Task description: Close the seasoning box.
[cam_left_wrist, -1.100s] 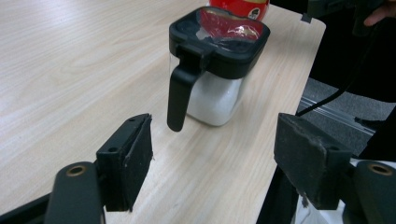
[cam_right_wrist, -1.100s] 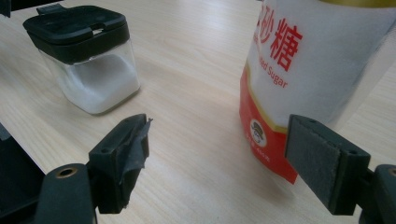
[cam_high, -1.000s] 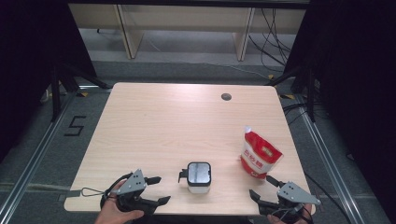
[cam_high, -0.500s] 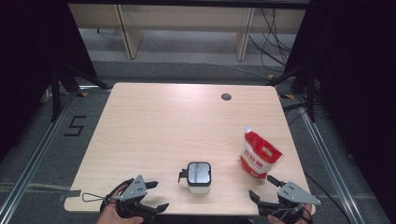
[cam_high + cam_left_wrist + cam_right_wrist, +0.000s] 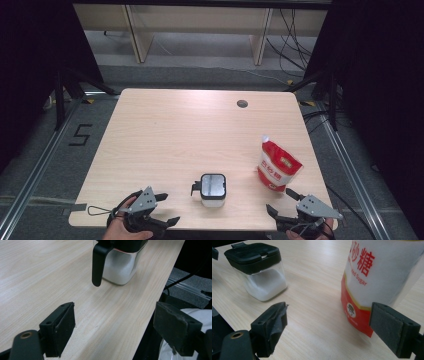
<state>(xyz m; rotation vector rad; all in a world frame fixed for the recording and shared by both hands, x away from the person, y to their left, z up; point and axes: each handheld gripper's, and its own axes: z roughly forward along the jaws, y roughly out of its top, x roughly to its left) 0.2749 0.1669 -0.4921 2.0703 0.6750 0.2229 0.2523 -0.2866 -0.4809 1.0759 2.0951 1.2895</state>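
Observation:
A small clear jar (image 5: 213, 189) with a black lid and side handle holds white powder near the table's front edge. A red and white sugar pouch (image 5: 277, 165) stands upright to its right. My left gripper (image 5: 170, 208) rests at the front edge left of the jar, open, its jaws having just widened a little, nothing between them. In the left gripper view (image 5: 117, 330) the jar (image 5: 120, 265) stands ahead. My right gripper (image 5: 281, 201) sits open below the pouch, its jaws also just widened. In the right gripper view (image 5: 332, 330) the pouch (image 5: 374, 277) stands ahead right and the jar (image 5: 259, 272) ahead left.
The light wooden table (image 5: 200, 130) has a round cable hole (image 5: 242, 104) near its far edge. Metal floor rails run along both sides, and dark curtains hang left and right. Cables lie on the floor behind the table.

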